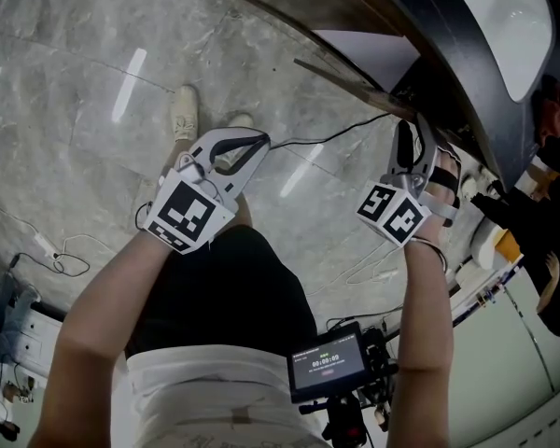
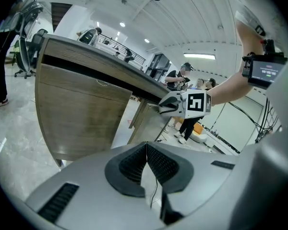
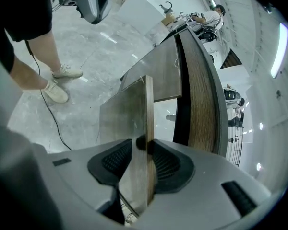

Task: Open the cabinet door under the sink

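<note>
Nearest, the right gripper (image 3: 145, 145) pinches the free edge of the cabinet door (image 3: 129, 119), which stands out from the cabinet below the sink (image 1: 513, 26). Well apart, the left gripper (image 1: 235, 153) hangs with jaws together on nothing. A black cable (image 1: 331, 139) crosses the floor (image 1: 75, 82) near the person's shoes (image 1: 184, 110).

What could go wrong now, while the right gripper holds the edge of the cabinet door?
1. The right gripper pinches only the thin edge of the cabinet door, so its pads might slip off when the door swings further.
2. A black cable lies on the floor close to the person's shoe. A step back to make room for the door could catch it.
</note>
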### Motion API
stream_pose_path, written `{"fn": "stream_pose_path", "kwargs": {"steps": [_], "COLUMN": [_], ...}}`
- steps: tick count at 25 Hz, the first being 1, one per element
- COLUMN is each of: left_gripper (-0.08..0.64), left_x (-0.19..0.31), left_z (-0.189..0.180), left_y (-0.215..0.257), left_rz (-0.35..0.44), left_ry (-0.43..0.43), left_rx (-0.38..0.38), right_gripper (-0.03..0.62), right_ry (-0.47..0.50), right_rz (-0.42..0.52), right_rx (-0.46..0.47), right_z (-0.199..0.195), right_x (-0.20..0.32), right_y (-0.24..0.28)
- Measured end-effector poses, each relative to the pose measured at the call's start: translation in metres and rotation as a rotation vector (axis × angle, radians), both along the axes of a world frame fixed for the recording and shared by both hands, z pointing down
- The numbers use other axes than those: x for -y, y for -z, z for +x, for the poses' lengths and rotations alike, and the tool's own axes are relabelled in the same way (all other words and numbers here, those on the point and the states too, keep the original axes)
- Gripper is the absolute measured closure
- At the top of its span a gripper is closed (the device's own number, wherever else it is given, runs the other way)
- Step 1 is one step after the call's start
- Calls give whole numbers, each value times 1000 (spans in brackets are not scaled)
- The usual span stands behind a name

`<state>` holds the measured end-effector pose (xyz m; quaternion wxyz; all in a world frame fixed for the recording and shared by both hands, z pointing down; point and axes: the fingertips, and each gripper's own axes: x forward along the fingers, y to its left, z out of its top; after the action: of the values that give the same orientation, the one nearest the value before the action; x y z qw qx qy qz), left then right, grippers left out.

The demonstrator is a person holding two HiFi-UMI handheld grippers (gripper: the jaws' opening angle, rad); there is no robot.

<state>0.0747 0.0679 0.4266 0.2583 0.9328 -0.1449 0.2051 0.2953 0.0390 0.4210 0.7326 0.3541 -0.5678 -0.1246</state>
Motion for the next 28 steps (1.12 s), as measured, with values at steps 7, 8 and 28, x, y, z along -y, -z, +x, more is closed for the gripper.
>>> {"fn": "stream_pose_path", "kwargs": {"steps": [7, 8, 28], "left_gripper": [549, 549, 549], "left_x": [0, 0, -28], "left_z": [11, 13, 28], "left_y": [5, 5, 11], "left_rz": [13, 13, 8], "left_ry": [-22, -22, -86], "left_rx": [-1, -3, -12], "right_gripper": [468, 468, 486], "right_ry": [21, 25, 250], "right_rz": [-12, -16, -178], "right_rx": [-12, -14, -47], "right_z": [-7, -7, -15], "right_x": [-24, -27, -104], "right_y": [0, -1, 0]}}
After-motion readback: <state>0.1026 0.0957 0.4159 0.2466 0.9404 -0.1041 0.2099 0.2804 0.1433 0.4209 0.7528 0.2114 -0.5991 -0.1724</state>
